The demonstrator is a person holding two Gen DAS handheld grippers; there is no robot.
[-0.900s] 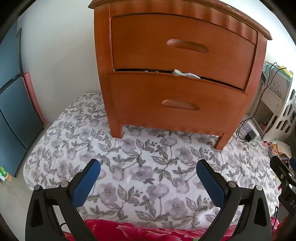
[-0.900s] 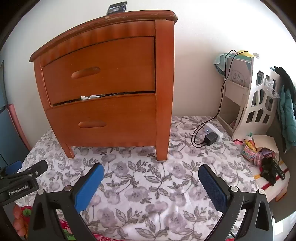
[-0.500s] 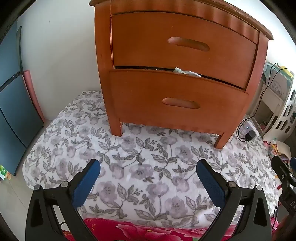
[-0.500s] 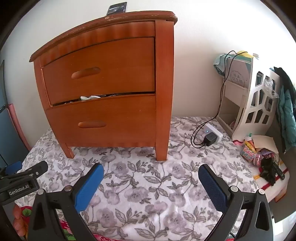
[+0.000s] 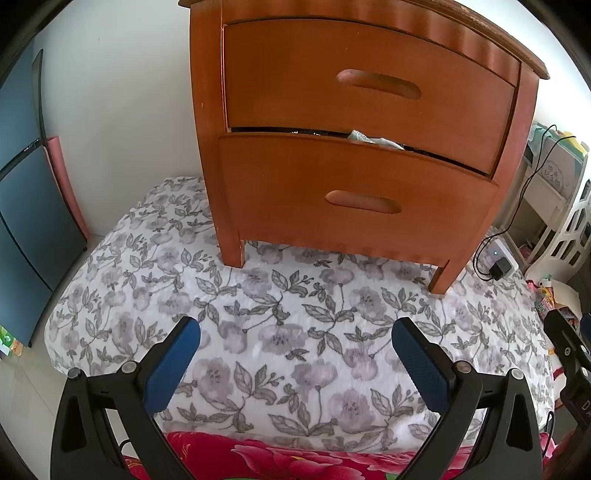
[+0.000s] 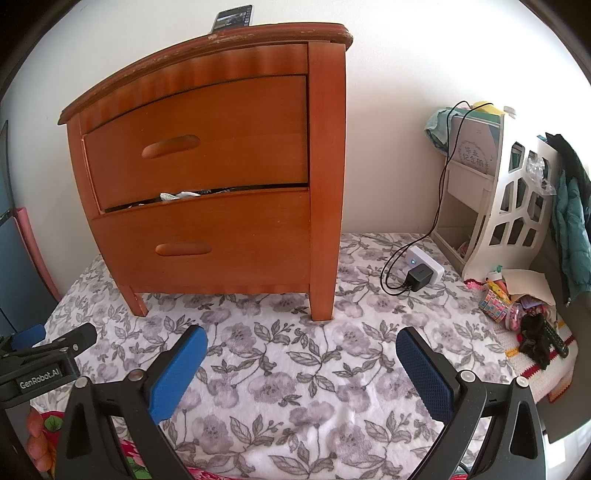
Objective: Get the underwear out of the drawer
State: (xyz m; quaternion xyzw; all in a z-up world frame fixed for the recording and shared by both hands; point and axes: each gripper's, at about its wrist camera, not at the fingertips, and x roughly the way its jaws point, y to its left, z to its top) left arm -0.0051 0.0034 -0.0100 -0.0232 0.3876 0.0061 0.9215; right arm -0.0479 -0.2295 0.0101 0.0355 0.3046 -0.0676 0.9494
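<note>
Both grippers, left (image 5: 295, 345) and right (image 6: 301, 345), gape empty before my nightstand (image 5: 362, 147), whose drawer (image 5: 354, 192) hides all but a pale scrap of cloth (image 5: 364, 137).

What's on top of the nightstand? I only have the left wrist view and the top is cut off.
Observer: A phone, propped up at the back of the nightstand top.
Operator: Is the right gripper open? I see only a sliver of it.
Observer: Yes, its fingers are spread wide with nothing between them, only the floral blanket beyond.
Operator: Anything past the white shelf on the right?
Observer: A teal jacket hangs just beyond it.
</note>
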